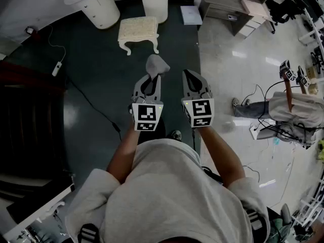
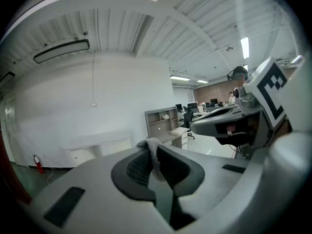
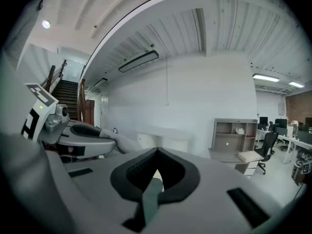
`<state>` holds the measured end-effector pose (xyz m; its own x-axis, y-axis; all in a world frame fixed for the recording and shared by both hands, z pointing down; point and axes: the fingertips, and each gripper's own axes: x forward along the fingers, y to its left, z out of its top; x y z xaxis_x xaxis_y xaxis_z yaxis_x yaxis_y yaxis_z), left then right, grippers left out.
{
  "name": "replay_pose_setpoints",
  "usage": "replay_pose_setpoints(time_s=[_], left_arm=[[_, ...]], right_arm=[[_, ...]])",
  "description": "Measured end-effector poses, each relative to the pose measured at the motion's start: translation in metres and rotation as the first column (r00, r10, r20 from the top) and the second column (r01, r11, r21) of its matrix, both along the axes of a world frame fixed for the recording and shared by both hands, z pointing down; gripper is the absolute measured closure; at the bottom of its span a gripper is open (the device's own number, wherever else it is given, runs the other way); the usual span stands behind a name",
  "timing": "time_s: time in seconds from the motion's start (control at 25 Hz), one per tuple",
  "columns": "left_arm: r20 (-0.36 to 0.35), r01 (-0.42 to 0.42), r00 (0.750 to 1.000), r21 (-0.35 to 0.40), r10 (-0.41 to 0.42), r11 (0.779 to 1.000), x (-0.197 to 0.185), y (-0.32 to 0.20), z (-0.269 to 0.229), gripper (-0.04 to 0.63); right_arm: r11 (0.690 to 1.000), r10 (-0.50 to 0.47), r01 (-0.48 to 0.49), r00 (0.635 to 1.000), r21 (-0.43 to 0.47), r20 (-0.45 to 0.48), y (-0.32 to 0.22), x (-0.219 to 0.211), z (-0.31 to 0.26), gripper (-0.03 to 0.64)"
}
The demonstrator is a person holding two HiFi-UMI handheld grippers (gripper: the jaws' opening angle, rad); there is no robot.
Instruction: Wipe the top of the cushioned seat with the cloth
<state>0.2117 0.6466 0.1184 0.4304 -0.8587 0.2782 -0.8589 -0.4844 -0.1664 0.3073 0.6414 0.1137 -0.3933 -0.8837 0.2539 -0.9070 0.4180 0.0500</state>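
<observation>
The cushioned seat (image 1: 137,30) is a small cream stool with curved legs, standing on the dark floor ahead of me. My left gripper (image 1: 150,79) is shut on a grey cloth (image 1: 157,65), which bunches out past its tips, well short of the stool. In the left gripper view the cloth (image 2: 153,155) is pinched between the closed jaws of the left gripper (image 2: 152,161). My right gripper (image 1: 189,75) hangs beside the left one, shut with nothing in it. In the right gripper view the right gripper (image 3: 156,156) has its jaws together, and the cloth (image 3: 125,141) shows at the left.
A white rounded cabinet (image 1: 99,9) and a white box (image 1: 191,15) stand behind the stool. A power strip (image 1: 57,68) with its cable lies on the floor at left. Dark stairs (image 1: 25,115) are at far left. A person (image 1: 289,108) stands at right on the pale tiles.
</observation>
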Motion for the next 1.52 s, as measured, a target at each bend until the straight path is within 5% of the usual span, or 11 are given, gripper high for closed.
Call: replay_pose_setpoints(time_s=[0.24,0.6,0.8,1.2,1.52], left_arm=[[-0.030,-0.032,0.999,-0.050,0.031,0.998,-0.026,-0.053,0.019,0.560],[-0.088,-0.093,0.993,-0.084,0.085,0.992,-0.097,-0.121,0.025,0.560],[0.018,-0.177,0.984,-0.092,0.179,0.980,-0.116,-0.144,0.037,0.560],[0.107,-0.250,0.958,-0.134,0.265,0.959,-0.124,-0.202,0.065,0.560],[0.202,-0.285,0.927,-0.174,0.317,0.943,-0.130,-0.302,0.088,0.560]], right_arm=[[0.998,-0.053,0.053,0.999,-0.019,-0.011,-0.058,-0.037,0.013,0.607],[0.982,-0.182,0.171,0.972,-0.086,-0.150,-0.121,-0.115,0.028,0.607],[0.963,-0.266,0.247,0.935,-0.106,-0.237,-0.140,-0.148,0.033,0.607],[0.924,-0.369,0.337,0.909,-0.180,-0.192,-0.200,-0.168,0.064,0.607],[0.875,-0.468,0.435,0.872,-0.212,-0.143,-0.306,-0.179,0.083,0.607]])
